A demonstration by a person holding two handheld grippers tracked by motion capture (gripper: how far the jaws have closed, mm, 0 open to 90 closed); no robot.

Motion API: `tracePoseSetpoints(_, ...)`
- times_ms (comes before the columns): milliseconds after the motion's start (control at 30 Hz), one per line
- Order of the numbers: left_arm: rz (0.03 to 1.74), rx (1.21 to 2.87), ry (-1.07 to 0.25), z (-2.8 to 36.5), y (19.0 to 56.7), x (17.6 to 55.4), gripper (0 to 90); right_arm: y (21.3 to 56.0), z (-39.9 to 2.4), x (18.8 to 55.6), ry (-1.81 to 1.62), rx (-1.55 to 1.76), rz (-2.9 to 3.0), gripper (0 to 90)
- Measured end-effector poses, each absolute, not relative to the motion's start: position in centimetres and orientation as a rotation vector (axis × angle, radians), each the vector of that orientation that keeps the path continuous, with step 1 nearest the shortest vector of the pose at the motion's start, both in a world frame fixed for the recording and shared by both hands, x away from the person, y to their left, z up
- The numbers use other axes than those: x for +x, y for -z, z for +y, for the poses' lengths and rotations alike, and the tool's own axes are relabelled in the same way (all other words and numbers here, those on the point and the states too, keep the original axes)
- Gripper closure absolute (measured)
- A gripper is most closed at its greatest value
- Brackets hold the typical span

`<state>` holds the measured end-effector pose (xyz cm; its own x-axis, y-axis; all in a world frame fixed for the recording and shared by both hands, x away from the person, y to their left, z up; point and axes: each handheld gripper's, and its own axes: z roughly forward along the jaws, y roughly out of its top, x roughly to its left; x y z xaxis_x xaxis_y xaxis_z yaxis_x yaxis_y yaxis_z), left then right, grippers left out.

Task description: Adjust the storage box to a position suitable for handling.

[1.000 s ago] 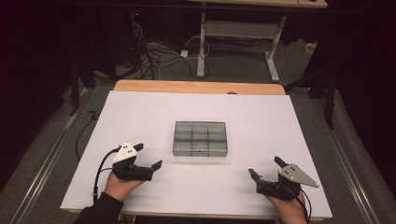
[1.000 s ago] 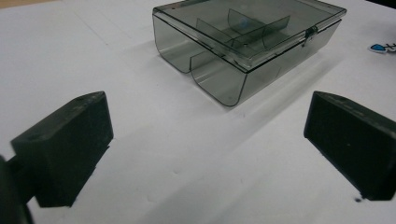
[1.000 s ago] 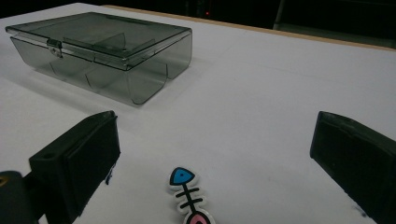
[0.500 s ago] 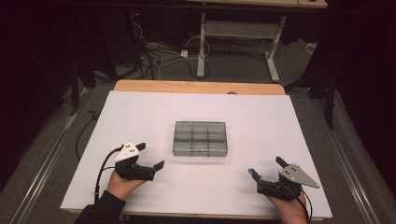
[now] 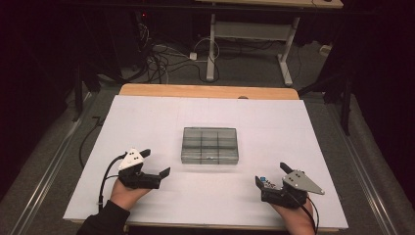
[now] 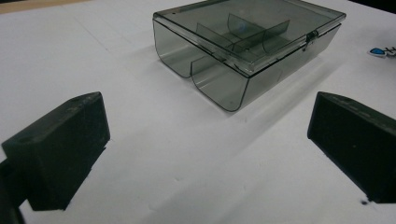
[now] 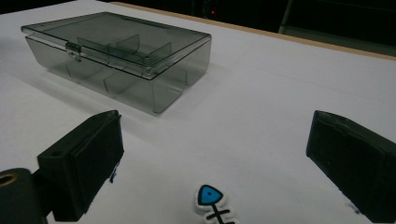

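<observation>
One closed box [image 5: 210, 145], long axis across the worktop [image 5: 147, 117]; one fish charm [image 7: 212, 201] between your right hand-held gripper's [image 5: 272, 180] wide jaws; left hand-held gripper [image 5: 155, 164] wide, empty.

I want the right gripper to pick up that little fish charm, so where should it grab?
The fish charm lies flat on the table between the right gripper's open jaws. Probably come straight down and pinch its thin edges across the narrow body.
</observation>
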<state>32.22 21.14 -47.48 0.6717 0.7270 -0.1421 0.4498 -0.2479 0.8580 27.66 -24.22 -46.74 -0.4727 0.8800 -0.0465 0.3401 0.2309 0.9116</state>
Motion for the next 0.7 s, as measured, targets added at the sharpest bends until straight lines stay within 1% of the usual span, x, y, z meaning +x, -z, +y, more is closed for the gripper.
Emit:
tracePoseSetpoints(300,0.906,1.879,-0.364,20.5,47.3,31.9,0.0,46.9,-23.2,28.0,-1.231,1.105,1.971,8.6)
tracePoseSetpoints(467,0.888,1.892,-0.349,19.8,47.8,32.1,0.0,46.5,-22.5,28.4,-1.285,1.135,1.971,15.5)
tracePoseSetpoints(600,0.879,1.879,-0.358,19.7,47.8,32.0,0.0,46.2,-21.9,28.8,-1.308,1.139,1.974,18.6)
tracePoseSetpoints(700,0.883,1.83,-0.335,19.5,47.2,32.7,0.0,46.0,-21.3,29.3,-1.305,1.125,1.983,21.6)
